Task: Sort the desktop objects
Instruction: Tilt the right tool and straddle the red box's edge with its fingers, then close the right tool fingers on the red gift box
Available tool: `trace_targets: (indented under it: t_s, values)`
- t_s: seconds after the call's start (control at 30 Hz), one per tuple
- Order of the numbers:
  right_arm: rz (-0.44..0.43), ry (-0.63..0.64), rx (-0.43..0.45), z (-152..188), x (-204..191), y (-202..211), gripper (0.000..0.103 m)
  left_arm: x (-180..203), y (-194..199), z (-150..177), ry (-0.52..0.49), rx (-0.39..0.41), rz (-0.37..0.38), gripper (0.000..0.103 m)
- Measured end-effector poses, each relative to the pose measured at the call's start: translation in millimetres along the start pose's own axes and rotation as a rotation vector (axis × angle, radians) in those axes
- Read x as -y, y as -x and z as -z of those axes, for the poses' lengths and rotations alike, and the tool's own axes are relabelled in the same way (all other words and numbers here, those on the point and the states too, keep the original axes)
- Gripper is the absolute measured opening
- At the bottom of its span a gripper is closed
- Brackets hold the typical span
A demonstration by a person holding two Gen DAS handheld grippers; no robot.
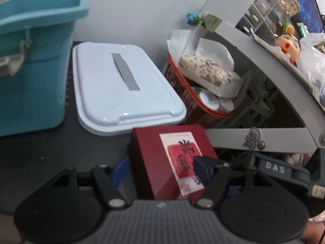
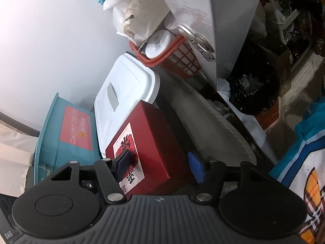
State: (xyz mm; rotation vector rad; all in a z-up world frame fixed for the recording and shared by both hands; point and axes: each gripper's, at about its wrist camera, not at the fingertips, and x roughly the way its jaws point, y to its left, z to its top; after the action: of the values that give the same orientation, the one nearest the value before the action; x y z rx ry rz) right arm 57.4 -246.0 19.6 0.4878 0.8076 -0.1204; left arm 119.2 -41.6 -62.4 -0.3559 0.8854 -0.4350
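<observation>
Both grippers are pitched downward at one red box [image 1: 162,158] standing on the dark desk [image 1: 40,154] in front of the white lidded bin [image 1: 121,93]. The left gripper [image 1: 160,170] is closed on the box, one pad at each side. The right gripper [image 2: 160,167] straddles the same box; whether its pads press cannot be told. A teal bucket [image 1: 34,71], one red basket [image 1: 182,93] and a figurine [image 1: 288,46] are shown by the left view; a black bag [image 2: 254,85] only by the right.

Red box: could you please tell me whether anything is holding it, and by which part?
The left gripper grips the red box at its near end. The right gripper straddles it too; its contact is unclear.
</observation>
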Motion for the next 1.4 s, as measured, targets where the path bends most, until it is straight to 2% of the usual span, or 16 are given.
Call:
trace_targets:
  t_s: [0.33,0.7,0.93,1.1,1.2,1.4]
  values:
    - [0.022,0.119,0.045,6.8,-15.9,15.1,0.06,-19.2,1.3,-4.6,0.071,0.023,-0.067,0.072]
    - [0.026,0.256,0.068,12.4,-36.5,31.0,0.053,-23.9,2.0,-3.6,0.073,0.023,-0.068,0.072]
    - [-0.02,0.35,0.061,14.8,-51.2,36.9,0.049,-31.3,4.8,-5.9,0.09,0.03,-0.083,0.072]
    - [-0.022,0.444,0.078,20.3,-65.1,36.9,0.053,-34.6,5.7,-6.8,0.098,0.036,-0.094,0.072]
    - [-0.032,0.471,0.077,21.6,-70.2,34.6,0.063,-35.7,6.2,-6.6,0.1,0.037,-0.097,0.072]
    - [0.0,0.519,0.094,23.9,-81.0,26.1,0.065,-37.8,7.6,-7.2,0.104,0.041,-0.103,0.072]
